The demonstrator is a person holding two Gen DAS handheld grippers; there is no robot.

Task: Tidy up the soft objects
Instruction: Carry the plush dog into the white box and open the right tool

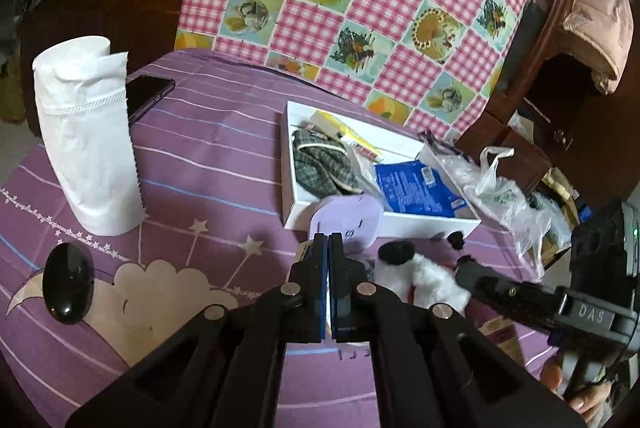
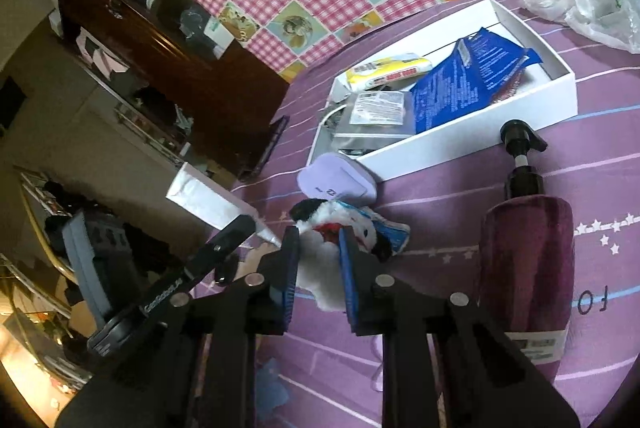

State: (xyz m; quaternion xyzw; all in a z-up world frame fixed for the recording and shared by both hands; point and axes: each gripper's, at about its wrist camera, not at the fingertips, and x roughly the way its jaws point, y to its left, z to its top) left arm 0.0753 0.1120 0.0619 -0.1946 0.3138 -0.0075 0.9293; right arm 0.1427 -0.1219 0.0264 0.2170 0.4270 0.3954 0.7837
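Note:
My right gripper [image 2: 319, 242] is shut on a white and black plush toy [image 2: 320, 268] with a red patch, just above the purple cloth. The toy also shows in the left wrist view [image 1: 424, 276], with the right gripper [image 1: 466, 266] on it. My left gripper [image 1: 328, 242] is shut and empty, next to a lilac pad [image 1: 348, 222] that leans on the white box [image 1: 384, 224]. The box [image 2: 480, 132] holds a plaid cloth [image 1: 324, 162], a blue packet [image 2: 460, 84], a yellow tissue pack [image 2: 388, 68] and a clear sachet. The lilac pad [image 2: 340, 180] lies just beyond the toy.
A paper roll [image 1: 86, 136], a phone [image 1: 148, 94] and a black oval object [image 1: 68, 282] stand at the left. A dark pump bottle [image 2: 528, 260] stands right of the toy. A plastic bag [image 2: 592, 0] lies past the box. A checked cloth [image 1: 360, 0] covers the back.

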